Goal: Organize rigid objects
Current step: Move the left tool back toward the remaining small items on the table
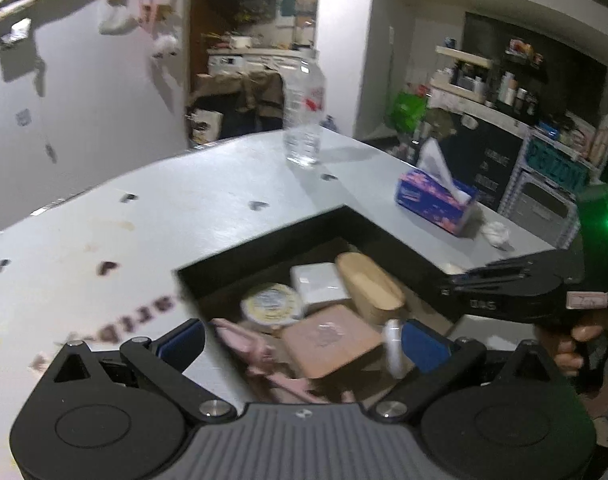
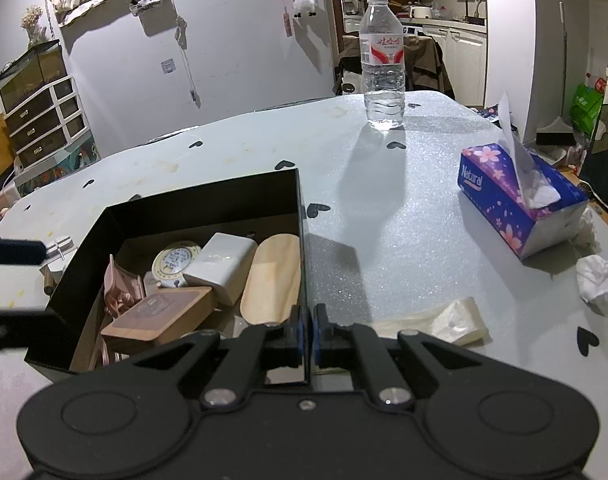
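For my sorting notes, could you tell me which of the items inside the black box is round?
The round one is the white tin with the yellowish printed lid, at the back of the black box. The white block, oval wooden piece and brown wooden block are not.

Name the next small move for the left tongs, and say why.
Probably lift the left tongs clear of the black box: they hang open over it, a blurred white piece beside one finger looks released, and the right tongs clamp the wall.

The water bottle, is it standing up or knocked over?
Upright: the water bottle stands on its base on the table, cap on top.
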